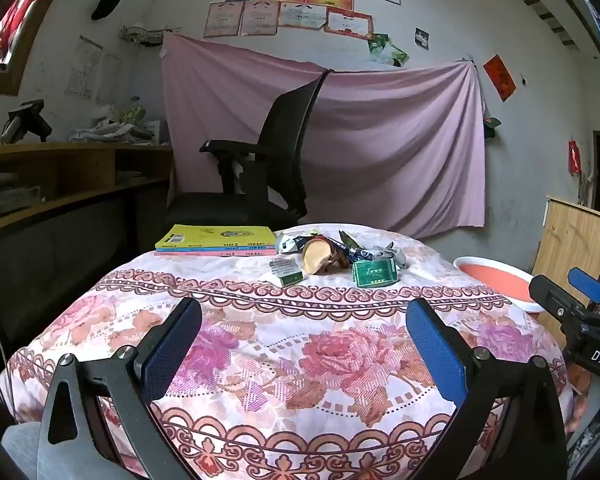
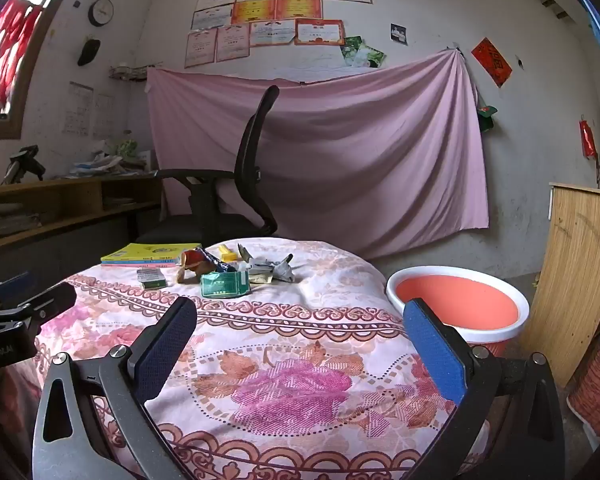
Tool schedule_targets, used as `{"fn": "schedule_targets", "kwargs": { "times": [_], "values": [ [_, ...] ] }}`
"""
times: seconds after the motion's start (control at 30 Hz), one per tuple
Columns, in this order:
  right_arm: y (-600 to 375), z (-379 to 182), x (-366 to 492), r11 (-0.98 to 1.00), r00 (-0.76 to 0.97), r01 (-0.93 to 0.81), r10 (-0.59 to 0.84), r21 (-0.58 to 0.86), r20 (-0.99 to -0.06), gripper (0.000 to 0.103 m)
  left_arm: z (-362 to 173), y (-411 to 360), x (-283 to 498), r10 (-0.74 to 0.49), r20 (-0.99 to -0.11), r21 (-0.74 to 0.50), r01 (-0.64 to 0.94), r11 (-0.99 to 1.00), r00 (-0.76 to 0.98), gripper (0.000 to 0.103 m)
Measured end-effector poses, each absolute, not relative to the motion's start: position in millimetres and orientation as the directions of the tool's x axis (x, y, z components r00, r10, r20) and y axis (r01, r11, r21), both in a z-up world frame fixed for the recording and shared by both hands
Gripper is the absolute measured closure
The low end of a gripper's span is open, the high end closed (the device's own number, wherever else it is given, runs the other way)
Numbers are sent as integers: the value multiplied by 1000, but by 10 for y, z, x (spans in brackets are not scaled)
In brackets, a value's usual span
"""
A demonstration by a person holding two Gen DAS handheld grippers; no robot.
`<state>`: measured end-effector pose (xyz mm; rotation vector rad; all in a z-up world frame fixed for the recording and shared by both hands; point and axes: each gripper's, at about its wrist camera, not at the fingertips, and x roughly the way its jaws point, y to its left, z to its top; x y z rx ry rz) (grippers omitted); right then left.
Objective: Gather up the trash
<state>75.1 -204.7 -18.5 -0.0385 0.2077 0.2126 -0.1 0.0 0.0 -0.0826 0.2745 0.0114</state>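
Note:
A heap of trash lies at the far side of a table covered by a floral cloth (image 1: 292,344): a crumpled green packet (image 1: 374,273) (image 2: 225,284), a small green and grey box (image 1: 286,273) (image 2: 151,278), a brown half-eaten snack (image 1: 320,256) and crumpled wrappers (image 2: 270,268). A coral bin with a white rim (image 2: 458,304) (image 1: 496,276) stands to the right of the table. My left gripper (image 1: 304,344) hangs open over the near part of the cloth, well short of the trash. My right gripper (image 2: 300,344) is open too, with nothing between its fingers.
A stack of books with a yellow cover (image 1: 216,240) (image 2: 148,254) lies left of the trash. A black office chair (image 1: 260,168) stands behind the table before a pink sheet. A wooden shelf (image 1: 60,184) is at left, a wooden board (image 2: 580,272) at right.

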Motion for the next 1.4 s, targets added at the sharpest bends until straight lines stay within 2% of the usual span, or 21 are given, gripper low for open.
{"fn": "schedule_targets", "kwargs": {
  "times": [1.4],
  "values": [
    [-2071,-197,768,977,955,-211,205,-6,-215,0,53,11,-7,4,-258,-68,-23,997,966,3]
  ]
}}
